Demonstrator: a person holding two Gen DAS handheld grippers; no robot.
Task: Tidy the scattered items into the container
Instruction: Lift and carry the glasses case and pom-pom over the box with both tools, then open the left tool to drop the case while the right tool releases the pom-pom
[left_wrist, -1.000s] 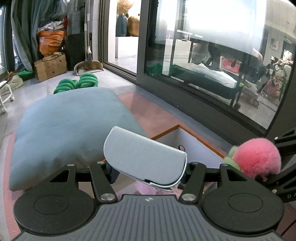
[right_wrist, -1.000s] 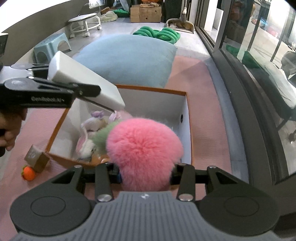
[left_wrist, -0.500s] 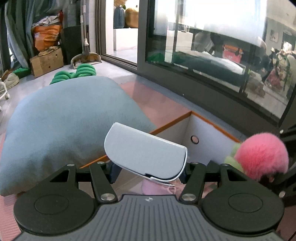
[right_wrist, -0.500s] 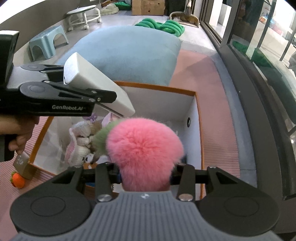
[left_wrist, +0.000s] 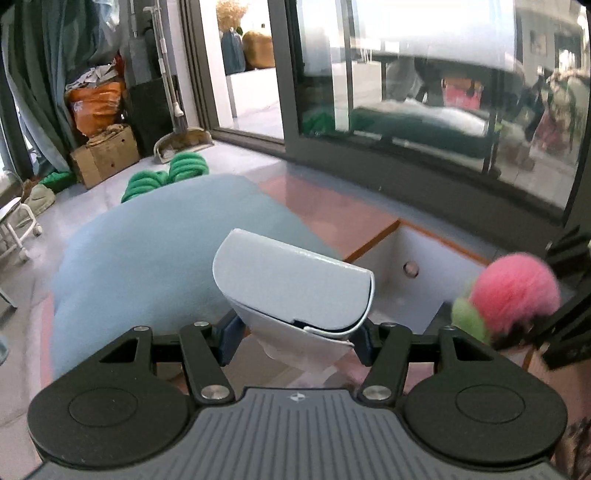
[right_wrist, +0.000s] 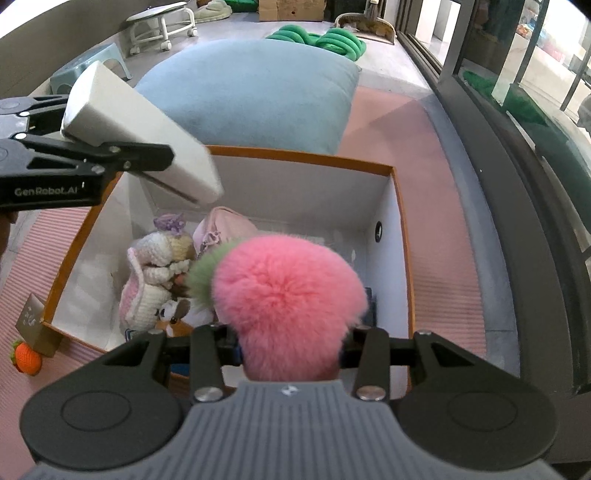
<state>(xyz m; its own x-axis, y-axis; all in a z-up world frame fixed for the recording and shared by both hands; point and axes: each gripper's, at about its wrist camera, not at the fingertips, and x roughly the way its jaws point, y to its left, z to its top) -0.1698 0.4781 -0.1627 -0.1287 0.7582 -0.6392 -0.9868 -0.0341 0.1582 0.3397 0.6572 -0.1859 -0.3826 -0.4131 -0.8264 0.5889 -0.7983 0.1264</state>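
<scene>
My left gripper (left_wrist: 295, 332) is shut on a white case (left_wrist: 291, 288) and holds it above the left rim of the orange-edged white box (right_wrist: 303, 155); the case also shows in the right wrist view (right_wrist: 136, 136). My right gripper (right_wrist: 290, 350) is shut on a pink fluffy ball with a green tuft (right_wrist: 288, 299), held over the box's near right part; the ball also shows in the left wrist view (left_wrist: 517, 291). Inside the box lie a crocheted doll (right_wrist: 155, 273), a pink pouch (right_wrist: 225, 225) and a small plush (right_wrist: 173, 317).
A large blue cushion (right_wrist: 255, 88) lies behind the box on the pink mat (right_wrist: 443, 236). A small cardboard cube (right_wrist: 35, 326) and an orange crocheted toy (right_wrist: 26, 358) lie outside the box's near left corner. Green rings (right_wrist: 325, 38), stools and a glass door frame (right_wrist: 517, 206) surround.
Both grippers have moved forward over the box with their objects still held. The white case now hangs over the box's left rim and the pink ball is further over the inside.
</scene>
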